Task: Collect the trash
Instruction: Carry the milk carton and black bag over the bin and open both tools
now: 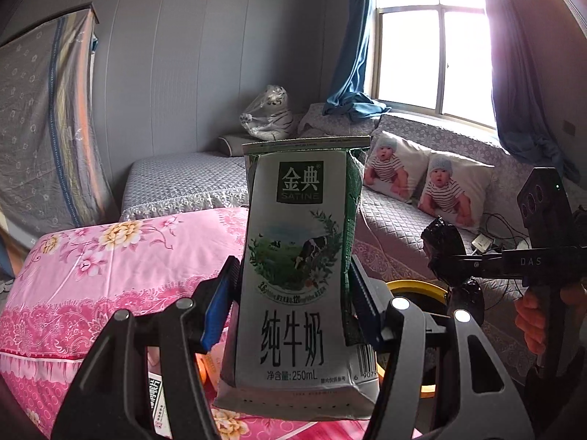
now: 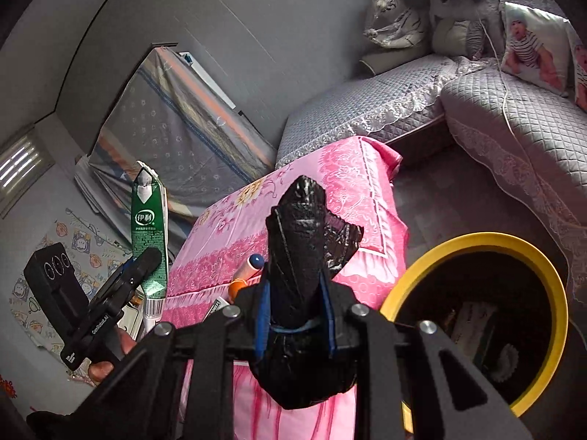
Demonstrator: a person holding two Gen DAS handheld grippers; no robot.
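Observation:
A white and green milk carton (image 1: 297, 275) stands upright between the blue pads of my left gripper (image 1: 293, 293), which is shut on it above the pink flowered cloth (image 1: 110, 267). In the right wrist view the same carton (image 2: 148, 234) shows its green side, held in the left gripper (image 2: 141, 264) at the left. My right gripper (image 2: 295, 308) is shut on a crumpled black plastic bag (image 2: 304, 253). That bag (image 1: 445, 253) also appears at the right of the left wrist view. A yellow-rimmed bin (image 2: 477, 240) stands on the floor just right of the bag, with some trash inside.
An orange and blue marker (image 2: 249, 269) lies on the pink-covered table (image 2: 348, 183). A grey quilted corner sofa (image 1: 183, 179) carries printed pillows (image 1: 392, 168), a wrapped plush tiger (image 1: 269, 113) and cables (image 1: 488, 242). A cloth-draped board (image 2: 176, 139) leans on the wall.

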